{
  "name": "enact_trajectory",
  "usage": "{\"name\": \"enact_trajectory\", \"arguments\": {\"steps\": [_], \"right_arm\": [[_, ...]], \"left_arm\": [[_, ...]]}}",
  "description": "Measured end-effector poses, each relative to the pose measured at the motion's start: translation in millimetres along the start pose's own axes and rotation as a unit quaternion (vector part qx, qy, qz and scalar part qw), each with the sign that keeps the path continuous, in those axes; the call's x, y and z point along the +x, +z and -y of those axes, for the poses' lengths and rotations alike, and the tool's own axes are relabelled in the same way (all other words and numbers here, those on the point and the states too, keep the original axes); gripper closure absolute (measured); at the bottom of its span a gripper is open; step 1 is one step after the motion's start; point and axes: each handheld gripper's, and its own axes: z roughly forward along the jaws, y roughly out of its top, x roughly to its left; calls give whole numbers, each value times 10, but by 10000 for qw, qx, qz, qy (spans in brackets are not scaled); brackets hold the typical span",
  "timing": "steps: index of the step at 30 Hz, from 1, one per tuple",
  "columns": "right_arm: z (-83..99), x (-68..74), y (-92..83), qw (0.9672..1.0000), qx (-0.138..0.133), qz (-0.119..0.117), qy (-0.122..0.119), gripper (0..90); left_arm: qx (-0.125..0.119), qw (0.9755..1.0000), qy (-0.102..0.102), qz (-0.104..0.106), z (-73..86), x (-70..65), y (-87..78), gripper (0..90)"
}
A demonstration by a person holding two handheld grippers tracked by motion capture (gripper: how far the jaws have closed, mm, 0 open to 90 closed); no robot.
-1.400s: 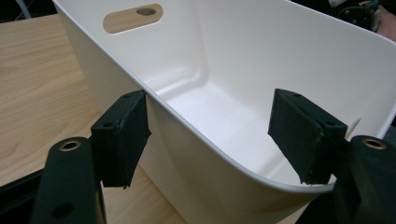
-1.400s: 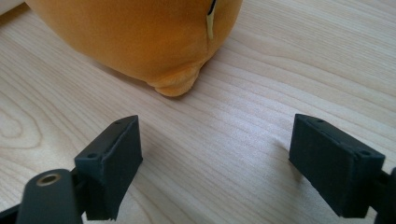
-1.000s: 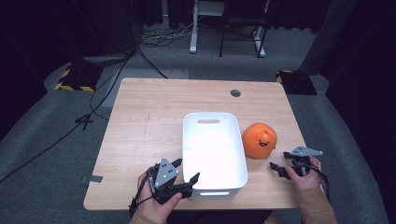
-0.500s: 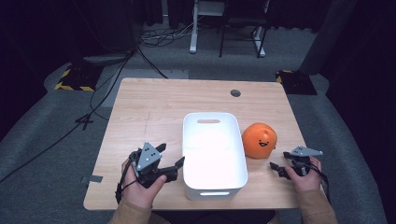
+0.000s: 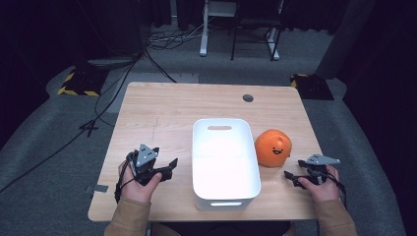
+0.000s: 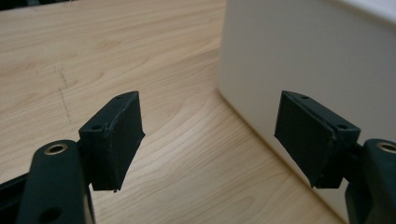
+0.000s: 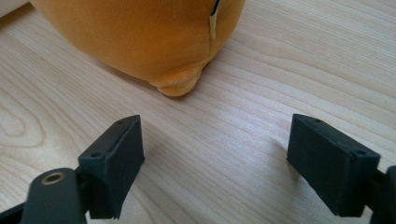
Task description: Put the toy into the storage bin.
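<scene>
- Orange plush toy (image 5: 273, 147) is sitting on the table (image 5: 162, 105), just beside the white bin (image 5: 223, 162).
- Right hand-held gripper (image 5: 301, 175) is resting nearby, jaws spread.
- Left hand-held gripper (image 5: 166, 169) is likewise spread.
- Toy is probably soft and light; pinching its bulging side is advisable.

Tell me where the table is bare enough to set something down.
The far strip of the table, beyond the white bin, is bare save a small dark round spot. The left side is bare beyond the left gripper. It is crowded on the right: the orange plush sits beside the bin, the right gripper just before it.
</scene>
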Motion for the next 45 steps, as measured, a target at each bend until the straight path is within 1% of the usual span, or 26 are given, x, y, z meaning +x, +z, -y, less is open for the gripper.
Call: {"name": "enact_trajectory", "arguments": {"steps": [1,2,4,7,8,9,10,11,14,16,17,19,20,21,22,28,31,34,35,36,37,39,40,41,44,45], "right_arm": [[0,1,0,10000,-3,-4,-2,197],[1,2,-2,10000,-9,-17,-8,205],[2,-1,-7,10000,-8,-34,-35,228],[3,5,-12,10000,-57,-63,11,262],[5,0,-15,10000,-58,-69,-26,290],[13,9,-32,9998,-115,-122,-79,409],[13,9,-32,9998,-115,-122,-79,409],[14,20,-43,9997,-123,-157,-105,455],[3,24,-85,9998,-109,-107,-119,459],[-11,17,-119,9999,-107,-107,-80,460],[-15,16,-129,9999,-121,-102,-39,461],[-17,10,-150,9998,-141,-93,-55,469],[-21,17,-159,9998,-165,-129,2,489],[-21,13,-169,9997,-158,-158,-33,502],[-28,19,-179,9997,-145,-198,-33,506],[-103,55,-258,9994,-209,-250,-87,527],[-136,60,-310,9993,-259,-240,-114,561],[-169,73,-367,9988,-340,-292,-172,578],[-187,92,-384,9986,-389,-329,-107,580],[-204,94,-403,9984,-403,-359,-177,580],[-246,115,-430,9980,-450,-420,-138,570],[-286,115,-453,9977,-488,-429,-172,555],[-286,115,-453,9977,-488,-429,-172,555],[-329,119,-472,9974,-578,-405,-134,522],[-372,113,-487,9974,-605,-377,-96,488],[-397,128,-488,9974,-605,-390,16,483]], "left_arm": [[32,10000,-17,-38,25,29,33,238],[141,9999,-66,-52,75,92,86,236],[174,9998,-94,-65,99,121,115,233],[341,9992,-158,-117,176,202,191,232],[405,9990,-174,-104,204,229,216,232],[518,9984,-199,-100,258,290,264,233],[518,9984,-199,-100,258,290,264,233],[582,9980,-224,-128,284,315,283,233],[686,9971,-234,-229,351,376,334,232],[812,9961,-141,-324,374,402,359,224],[830,9959,-101,-345,384,417,366,223],[893,9954,-95,-344,411,436,389,219],[936,9949,-78,-367,427,446,404,219],[1028,9940,-75,-367,443,457,418,215],[1136,9926,-33,-433,444,466,426,213],[1163,9924,-39,-394,443,479,428,192],[1171,9924,-39,-386,442,480,430,188],[1201,9921,-37,-373,437,482,430,188],[1203,9921,-37,-367,437,482,430,187],[1179,9924,-45,-361,439,481,435,187],[1184,9923,-37,-363,438,482,435,186],[1188,9923,-34,-360,438,482,434,186],[1187,9923,-34,-360,438,482,434,186],[1187,9923,-34,-359,438,482,434,186],[1188,9923,-34,-359,438,482,434,186],[1186,9923,-36,-360,438,482,435,186]]}}
